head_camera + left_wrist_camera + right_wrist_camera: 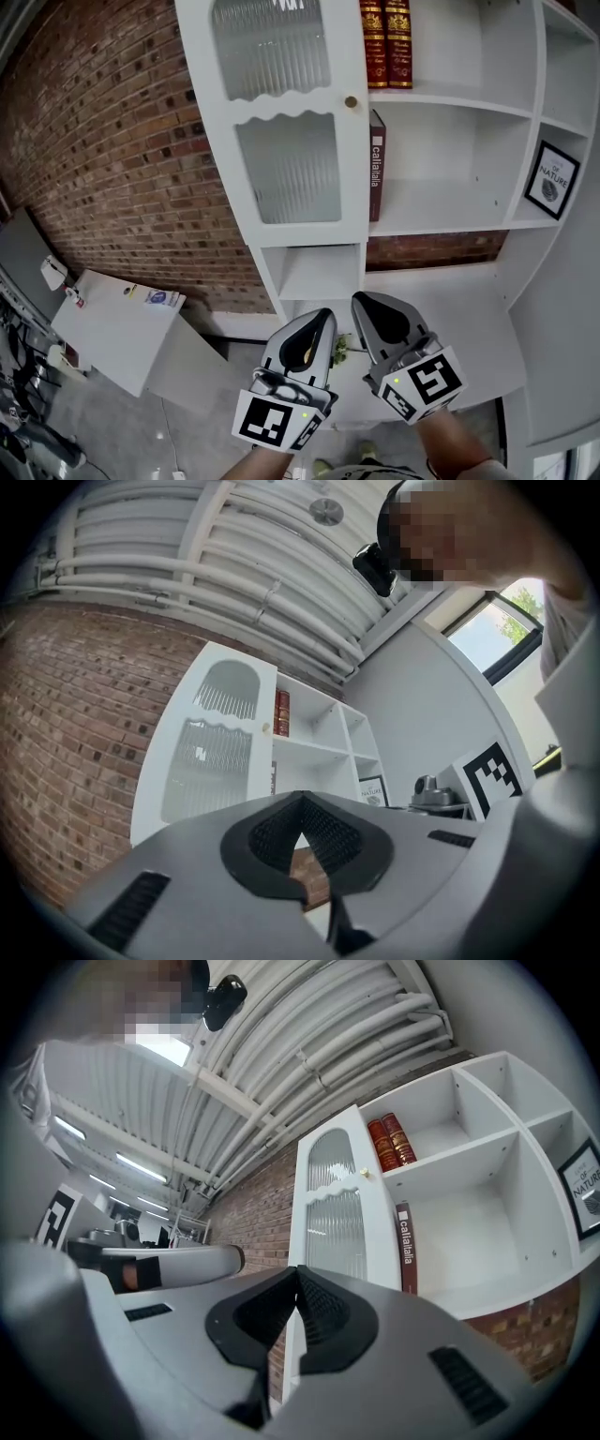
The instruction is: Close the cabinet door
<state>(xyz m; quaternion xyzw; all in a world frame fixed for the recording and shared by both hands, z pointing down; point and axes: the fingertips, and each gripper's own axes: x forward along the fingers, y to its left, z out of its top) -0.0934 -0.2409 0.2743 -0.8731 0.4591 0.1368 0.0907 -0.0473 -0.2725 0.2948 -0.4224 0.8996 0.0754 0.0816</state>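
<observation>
The white cabinet door [286,141] has two ribbed glass panes and a small gold knob [351,101]. It covers the left column of the white shelf unit [469,216]; whether it sits fully flush I cannot tell. Both grippers hang low in the head view, well below the door and apart from it. My left gripper [319,321] is shut with nothing in it, and so is my right gripper [366,302] beside it. From the left gripper view, my left gripper [300,803] points up at the door [211,752]. In the right gripper view, my right gripper [296,1274] faces the door [337,1213].
Two red books [385,42] stand on the top shelf, a dark book [376,178] on the shelf below, a framed picture [551,180] at the right. A brick wall [122,159] runs left of the cabinet. A white box [117,328] stands on the floor at left.
</observation>
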